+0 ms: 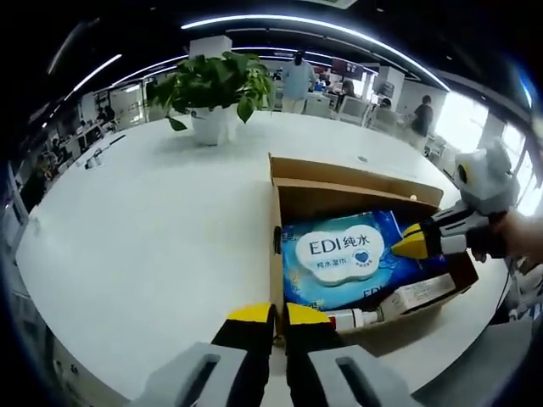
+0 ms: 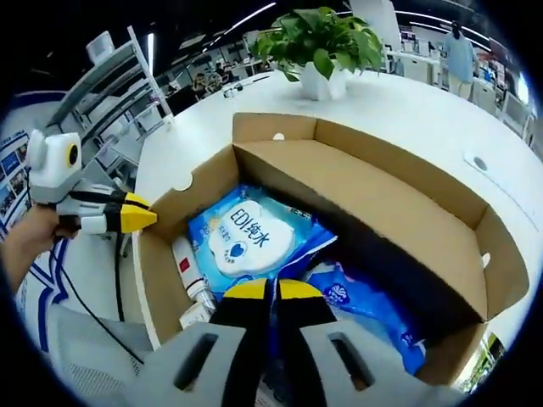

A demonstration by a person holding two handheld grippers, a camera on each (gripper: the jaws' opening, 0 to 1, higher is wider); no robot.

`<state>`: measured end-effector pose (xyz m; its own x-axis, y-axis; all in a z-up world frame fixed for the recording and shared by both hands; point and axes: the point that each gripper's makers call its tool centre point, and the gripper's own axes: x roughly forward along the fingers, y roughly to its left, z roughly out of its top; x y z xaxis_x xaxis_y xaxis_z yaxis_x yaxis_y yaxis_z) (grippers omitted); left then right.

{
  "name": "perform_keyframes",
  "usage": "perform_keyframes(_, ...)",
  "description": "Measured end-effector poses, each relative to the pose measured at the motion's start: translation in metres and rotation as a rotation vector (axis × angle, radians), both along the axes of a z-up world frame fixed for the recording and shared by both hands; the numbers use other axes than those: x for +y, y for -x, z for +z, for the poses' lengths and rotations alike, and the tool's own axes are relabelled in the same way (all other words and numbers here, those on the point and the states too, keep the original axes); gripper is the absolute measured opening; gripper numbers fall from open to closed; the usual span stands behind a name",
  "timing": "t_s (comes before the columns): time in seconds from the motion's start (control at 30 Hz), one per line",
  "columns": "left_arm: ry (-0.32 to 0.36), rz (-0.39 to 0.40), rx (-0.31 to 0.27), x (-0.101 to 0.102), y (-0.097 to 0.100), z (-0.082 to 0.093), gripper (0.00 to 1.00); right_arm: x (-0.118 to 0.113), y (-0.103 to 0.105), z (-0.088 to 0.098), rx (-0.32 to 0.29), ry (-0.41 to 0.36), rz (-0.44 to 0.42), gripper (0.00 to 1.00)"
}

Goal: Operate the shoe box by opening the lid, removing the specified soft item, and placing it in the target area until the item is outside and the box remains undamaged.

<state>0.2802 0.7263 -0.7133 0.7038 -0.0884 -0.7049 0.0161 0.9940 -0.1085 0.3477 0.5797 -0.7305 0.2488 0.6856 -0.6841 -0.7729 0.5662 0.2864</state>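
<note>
The cardboard shoe box [image 1: 356, 174] [image 2: 399, 182] stands open on the white table, its lid flap folded back. Inside lies a soft blue wet-wipes pack [image 1: 335, 250] [image 2: 242, 237] with a white "EDI" label. My left gripper [image 1: 280, 312] [image 2: 153, 219] is shut on the box's near side wall, which runs down between its yellow tips. The right gripper [image 2: 271, 290] [image 1: 397, 250] reaches into the box, shut on the pack's edge, where dark blue film rises into the slit between the tips.
A second blue pack [image 2: 365, 305] and a white tube with a small carton [image 1: 416, 297] [image 2: 191, 271] also lie in the box. A potted plant [image 1: 216, 89] [image 2: 322, 42] stands behind it on the table [image 1: 153, 220]. People stand far back [image 1: 297, 80].
</note>
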Motion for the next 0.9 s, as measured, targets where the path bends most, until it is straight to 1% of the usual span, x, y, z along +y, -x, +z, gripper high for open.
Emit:
perform_keyframes(0.17,-0.004,-0.003,0.001,0.0,0.001,0.0,0.03,-0.003,0.001,0.007,-0.015,-0.003,-0.009,0.0)
perform_keyframes(0.37,-0.016,-0.012,0.006,0.0,0.001,0.0,0.03,-0.013,0.0,0.013,-0.029,-0.004,-0.022,0.0)
perform_keyframes(0.5,-0.027,-0.016,0.014,-0.003,0.002,0.002,0.03,-0.021,0.002,0.017,-0.005,-0.007,-0.062,0.0)
perform_keyframes(0.67,-0.023,-0.024,0.022,-0.006,0.004,0.003,0.04,-0.031,0.005,0.023,-0.021,0.003,-0.071,0.0)
perform_keyframes(0.9,-0.037,-0.042,0.042,-0.009,0.004,0.004,0.04,-0.043,0.005,0.024,-0.023,0.005,-0.09,0.0)
